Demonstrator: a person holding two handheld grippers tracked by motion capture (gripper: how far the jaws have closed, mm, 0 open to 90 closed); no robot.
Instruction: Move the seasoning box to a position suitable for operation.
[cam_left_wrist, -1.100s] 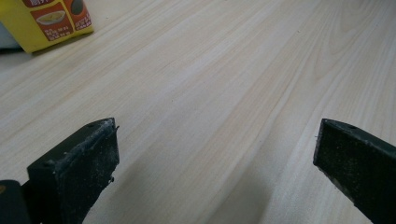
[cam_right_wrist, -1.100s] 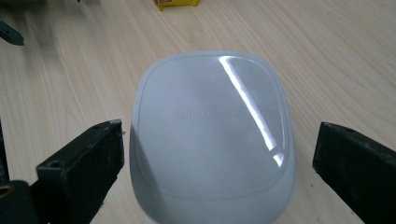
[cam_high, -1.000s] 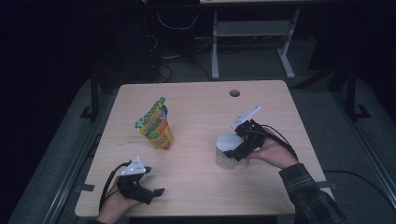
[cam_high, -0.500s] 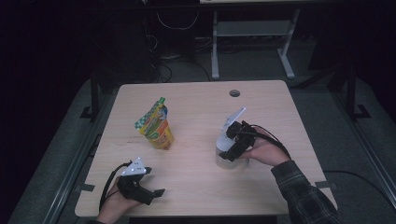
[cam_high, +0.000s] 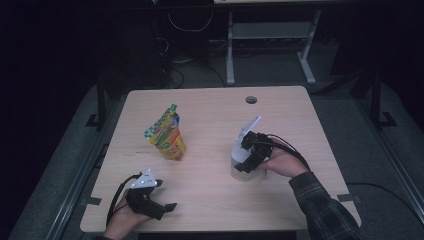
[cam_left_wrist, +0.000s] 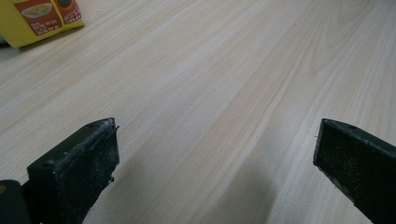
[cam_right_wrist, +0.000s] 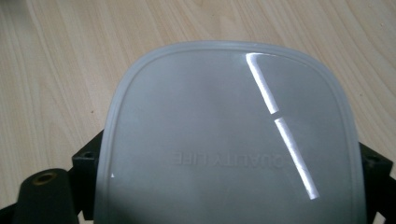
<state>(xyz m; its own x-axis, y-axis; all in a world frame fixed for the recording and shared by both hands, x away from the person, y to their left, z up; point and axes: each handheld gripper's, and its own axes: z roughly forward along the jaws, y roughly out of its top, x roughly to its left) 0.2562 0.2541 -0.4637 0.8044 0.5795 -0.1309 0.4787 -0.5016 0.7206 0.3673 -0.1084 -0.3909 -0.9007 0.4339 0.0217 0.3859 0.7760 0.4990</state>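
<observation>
On the right half of the surface, the right hand-held gripper sits at a translucent plastic container, which stands a little to the near side of the middle, well in from the right and near edges. From above, the container is a pale lump half hidden by the gripper and the person's right hand. The right gripper view adds what the high view cannot: the milky lid, rounded-square with raised lettering on top, and a black jaw on either side of it, each hard against the rim. The jaws have just been closing with the container between them, and they look to be pinching it at its sides.

The left hand-held gripper rests near the near left corner of the surface, close to the near edge. Its own view shows both jaws spread wide over bare wood, with nothing between them, and, at far left, the bottom corner of a yellow snack pouch. The high view shows that pouch standing upright, left of centre, well apart from both grippers and the container.

Open wood lies between pouch and container and across the far strip by the round cable hole.
</observation>
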